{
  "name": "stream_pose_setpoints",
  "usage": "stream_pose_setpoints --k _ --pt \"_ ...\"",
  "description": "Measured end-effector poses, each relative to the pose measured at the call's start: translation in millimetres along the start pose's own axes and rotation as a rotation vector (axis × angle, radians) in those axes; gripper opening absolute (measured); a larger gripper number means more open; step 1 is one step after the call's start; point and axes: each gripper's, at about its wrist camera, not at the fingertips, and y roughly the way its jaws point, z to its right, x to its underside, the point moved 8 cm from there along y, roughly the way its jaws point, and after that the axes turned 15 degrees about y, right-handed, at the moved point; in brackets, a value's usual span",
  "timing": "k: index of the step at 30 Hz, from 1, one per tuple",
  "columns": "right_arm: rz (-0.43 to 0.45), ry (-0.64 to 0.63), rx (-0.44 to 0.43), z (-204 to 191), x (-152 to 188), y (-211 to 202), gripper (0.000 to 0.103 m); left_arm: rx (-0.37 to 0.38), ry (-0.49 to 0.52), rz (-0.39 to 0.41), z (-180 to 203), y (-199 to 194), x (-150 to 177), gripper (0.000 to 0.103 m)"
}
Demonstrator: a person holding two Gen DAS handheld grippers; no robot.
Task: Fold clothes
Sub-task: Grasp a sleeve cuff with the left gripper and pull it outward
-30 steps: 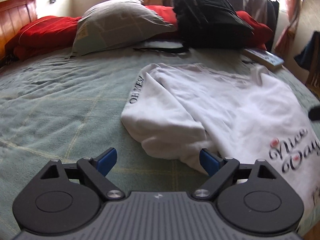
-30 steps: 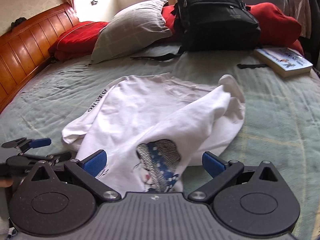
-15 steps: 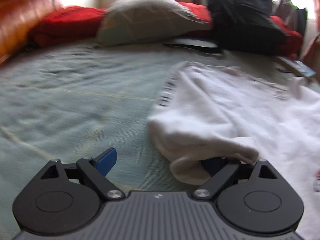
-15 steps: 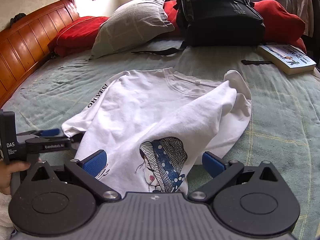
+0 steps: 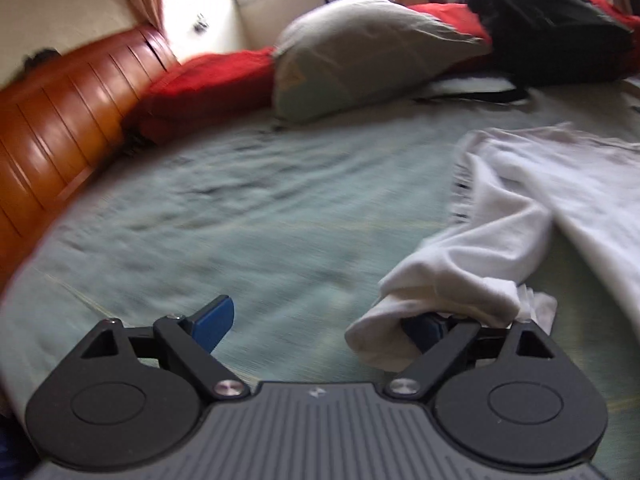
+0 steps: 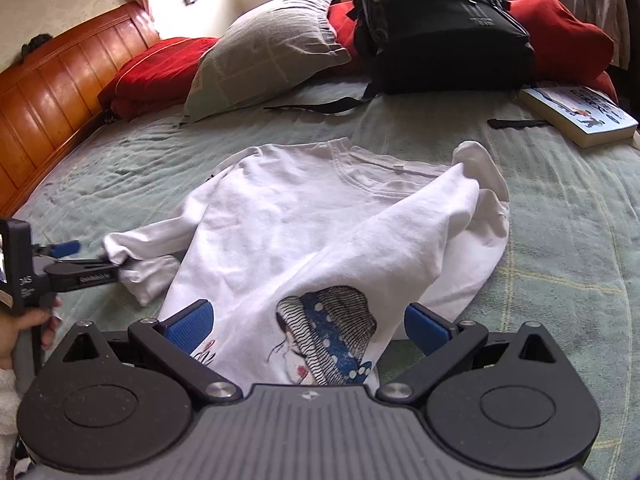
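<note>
While the shirt (image 6: 320,232) lies between the spread right gripper (image 6: 308,326), its sleeve (image 5: 448,280) drapes over one finger of the spread left gripper (image 5: 320,322).

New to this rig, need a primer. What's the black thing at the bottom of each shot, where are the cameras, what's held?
No robot: a person carries a hand-held two-finger claw in each hand, with a fisheye camera on each looking along its fingers. The black body with blue pads is the claw itself. Left view: the left claw is open, with the white T-shirt sleeve draped over one finger, not pinched. Right view: the right claw is open over the shirt's hem. Shirt, pillow, backpack and book lie on the bed.
</note>
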Motion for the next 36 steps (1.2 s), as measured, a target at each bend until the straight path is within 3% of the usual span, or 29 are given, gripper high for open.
stream_pose_setpoints --k 7,11,15,19,23,28,30,36 --pt "-0.007 0.001 -0.003 -1.5 0.7 3.6 0.103 -0.119 0.03 -0.012 -42.9 19.9 -8.4 0.087" --pt "-0.005 0.006 0.004 0.4 -0.2 3.9 0.103 0.056 -0.004 0.016 -37.0 17.8 -8.4 0.088" --pt "-0.007 0.011 0.014 3.2 -2.2 6.4 0.103 0.137 0.011 0.04 -23.6 -1.8 1.5 0.088" --pt "-0.01 0.004 0.019 2.9 -3.3 9.5 0.103 0.287 0.045 0.079 -2.2 -26.8 7.1 0.09" --pt "-0.016 0.005 0.011 -1.0 -4.4 14.2 0.103 0.359 0.058 0.081 21.6 -29.4 -0.2 0.09" --pt "-0.019 -0.014 0.002 -8.3 -0.9 12.6 0.103 0.312 -0.104 0.024 26.4 11.3 -11.5 0.09" --pt "-0.018 -0.016 0.01 -7.5 -1.0 11.5 0.103 0.266 -0.078 -0.033 32.7 25.8 -6.3 0.09" --pt "-0.011 0.0 0.033 3.1 -2.9 11.1 0.103 0.182 0.008 -0.03 15.4 17.6 10.7 0.092"
